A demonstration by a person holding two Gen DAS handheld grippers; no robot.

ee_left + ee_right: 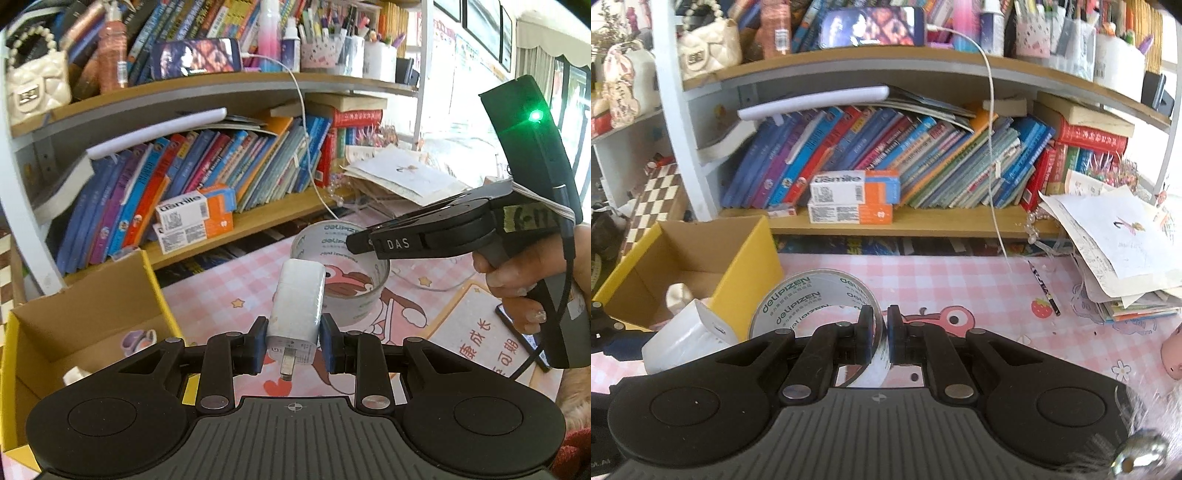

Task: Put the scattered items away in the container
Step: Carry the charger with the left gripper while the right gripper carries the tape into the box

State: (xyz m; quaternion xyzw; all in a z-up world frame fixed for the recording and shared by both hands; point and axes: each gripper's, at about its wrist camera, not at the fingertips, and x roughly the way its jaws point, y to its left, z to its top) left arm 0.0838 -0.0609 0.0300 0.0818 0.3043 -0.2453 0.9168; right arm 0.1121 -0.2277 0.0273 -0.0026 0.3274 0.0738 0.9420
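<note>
Two items are in transit and at least two already lie in the container, so the task is judged roughly at its midpoint. The cardboard box (690, 258), yellow on the outside, stands open at the left edge of the bench (960, 280), against the foot of the bookshelf (923, 225). Inside it, a small lilac object (138, 339) and a pale object (75, 374) are visible; what they are cannot be told.

The tape roll (816, 306), clear with printed lettering, is clamped by its wall in the right tongs (879, 336), one pad inside the ring and one outside, above the bench just right of the box. The white charger plug (297, 306) is gripped across its body by the left tongs (291, 347), prongs toward the camera, near the box's right wall.

Remaining work, judged from this layout: both held items must be carried over the box rim and let go. A pencil (1043, 291) lies on the bench toward the right edge, beside a paper stack (1108, 236), and may also need collecting.
</note>
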